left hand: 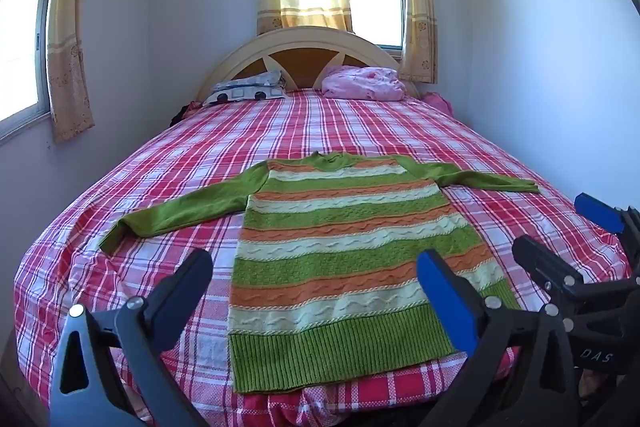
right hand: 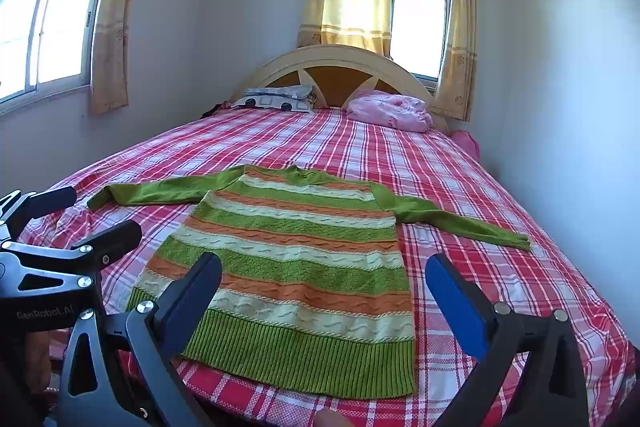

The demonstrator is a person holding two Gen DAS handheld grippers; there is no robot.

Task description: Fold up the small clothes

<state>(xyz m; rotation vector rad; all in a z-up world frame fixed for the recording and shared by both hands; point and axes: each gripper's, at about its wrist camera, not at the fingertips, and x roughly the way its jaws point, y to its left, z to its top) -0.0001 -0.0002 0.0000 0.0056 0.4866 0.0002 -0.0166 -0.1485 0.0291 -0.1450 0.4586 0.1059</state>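
Observation:
A small knitted sweater [left hand: 344,243] with green, orange and cream stripes lies flat on the bed, hem toward me, both green sleeves spread out sideways. It also shows in the right wrist view [right hand: 296,267]. My left gripper [left hand: 316,275] is open and empty, held above the sweater's lower left part near the hem. My right gripper [right hand: 324,287] is open and empty, held above the sweater's lower right part. Each gripper shows at the edge of the other's view: the right gripper [left hand: 560,227] and the left gripper [right hand: 88,215], both with fingers apart.
The bed [left hand: 160,187] has a red and white plaid sheet and a curved headboard [left hand: 304,43]. A patterned pillow [left hand: 248,91] and a pink bundle [left hand: 364,83] lie at the head. Walls stand close on both sides, with curtained windows behind and at left.

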